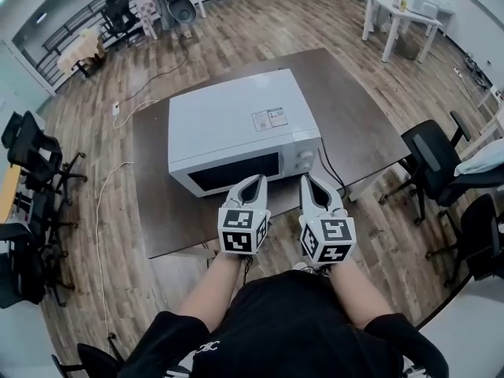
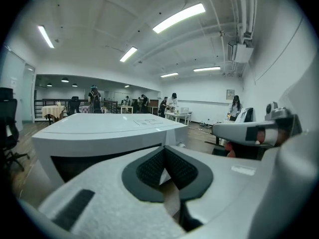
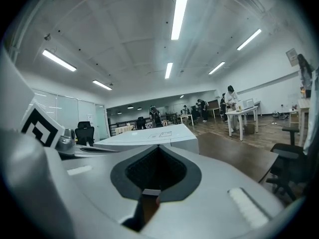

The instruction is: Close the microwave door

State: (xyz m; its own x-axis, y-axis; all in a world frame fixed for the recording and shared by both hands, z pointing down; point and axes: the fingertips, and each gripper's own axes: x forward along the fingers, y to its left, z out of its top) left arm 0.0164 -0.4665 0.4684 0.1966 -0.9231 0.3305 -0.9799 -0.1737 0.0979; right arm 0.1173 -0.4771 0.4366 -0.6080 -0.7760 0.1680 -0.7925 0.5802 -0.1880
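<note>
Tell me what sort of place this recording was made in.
Probably an open-plan office or lab workspace. Black swivel chairs stand around on a wood-look floor, a white work table stands at the far side, and long strip lights run across the ceiling. The microwave sits on a brown table.

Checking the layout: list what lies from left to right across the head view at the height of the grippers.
black chairs → white cable on the floor → left gripper → right gripper → black office chair
</note>
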